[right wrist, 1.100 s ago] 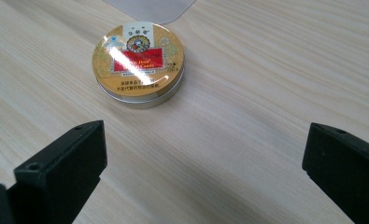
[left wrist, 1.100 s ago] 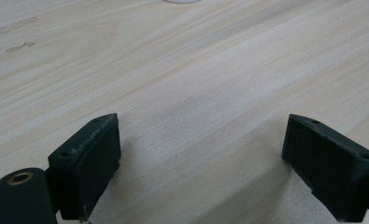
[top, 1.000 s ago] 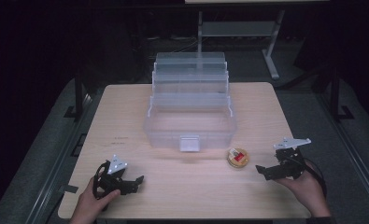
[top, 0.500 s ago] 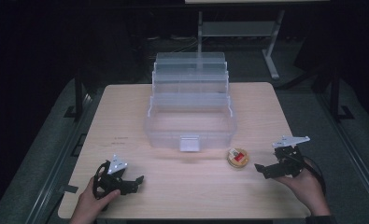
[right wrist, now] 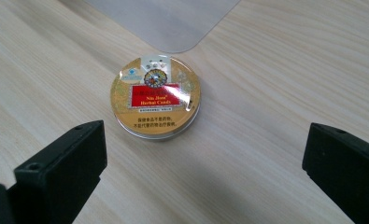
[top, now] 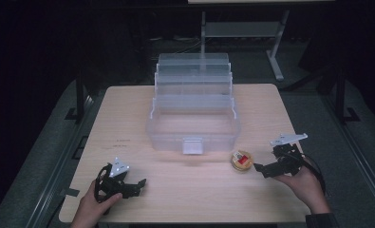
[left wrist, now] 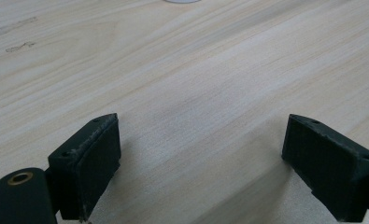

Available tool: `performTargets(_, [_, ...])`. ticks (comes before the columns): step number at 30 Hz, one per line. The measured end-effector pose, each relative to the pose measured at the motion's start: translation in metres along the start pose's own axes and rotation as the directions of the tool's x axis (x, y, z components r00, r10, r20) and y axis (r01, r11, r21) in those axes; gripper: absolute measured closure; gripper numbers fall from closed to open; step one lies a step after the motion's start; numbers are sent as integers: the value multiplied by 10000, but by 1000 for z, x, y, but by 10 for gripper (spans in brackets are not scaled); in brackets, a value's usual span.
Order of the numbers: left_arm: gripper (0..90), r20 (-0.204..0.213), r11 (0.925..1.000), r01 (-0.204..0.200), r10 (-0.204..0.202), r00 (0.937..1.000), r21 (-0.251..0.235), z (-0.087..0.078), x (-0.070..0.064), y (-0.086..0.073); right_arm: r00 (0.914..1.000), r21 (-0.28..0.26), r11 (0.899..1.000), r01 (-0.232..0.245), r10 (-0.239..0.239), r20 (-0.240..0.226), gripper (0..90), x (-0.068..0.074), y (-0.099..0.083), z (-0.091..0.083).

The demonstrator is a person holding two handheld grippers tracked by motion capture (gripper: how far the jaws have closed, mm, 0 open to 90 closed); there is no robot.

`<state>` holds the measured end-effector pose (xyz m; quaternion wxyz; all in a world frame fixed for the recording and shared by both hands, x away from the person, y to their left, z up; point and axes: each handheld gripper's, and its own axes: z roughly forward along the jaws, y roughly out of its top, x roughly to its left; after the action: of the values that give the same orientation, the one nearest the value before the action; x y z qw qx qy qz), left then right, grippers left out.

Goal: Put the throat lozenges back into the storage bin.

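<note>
One round candy tin [top: 241, 160] lies flat on the tabletop [top: 128, 118], just off the 5 o'clock corner of the one clear tiered box [top: 193, 133], apart from it. Right claw [top: 261, 169], jaws wide apart, sits at the tin's 3 o'clock, near, not touching. Left claw [top: 136, 184], also spread, rests near the 7 o'clock edge on bare wood. Two claws. Bare wood between them.

Left hand-held gripper [top: 138, 185] agape; right hand-held gripper [top: 259, 168] agape
</note>
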<state>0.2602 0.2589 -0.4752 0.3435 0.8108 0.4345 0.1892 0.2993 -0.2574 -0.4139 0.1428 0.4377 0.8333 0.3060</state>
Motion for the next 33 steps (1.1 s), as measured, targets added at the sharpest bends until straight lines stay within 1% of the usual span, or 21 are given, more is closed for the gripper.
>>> performTargets(5, [107,5,10000,6,-6,10000,-1,0,0,0,9999,-11,10000,86,-86,-75,0,2,5,4])
performTargets(13, [107,2,10000,7,-7,10000,0,0,0,0,9996,168,9997,195,-192,-193,0,6,13,11])
performTargets(21, [107,3,10000,2,-2,10000,10,0,0,0,9991,181,9993,340,-335,-248,0,10,24,15])
performTargets(27, [107,4,10000,1,-1,10000,22,0,0,0,9988,147,9991,392,-387,-311,0,12,28,19])
performTargets(33, [107,8,10000,-1,1,10000,36,0,0,0,9985,340,9985,428,-415,-370,0,14,32,25])
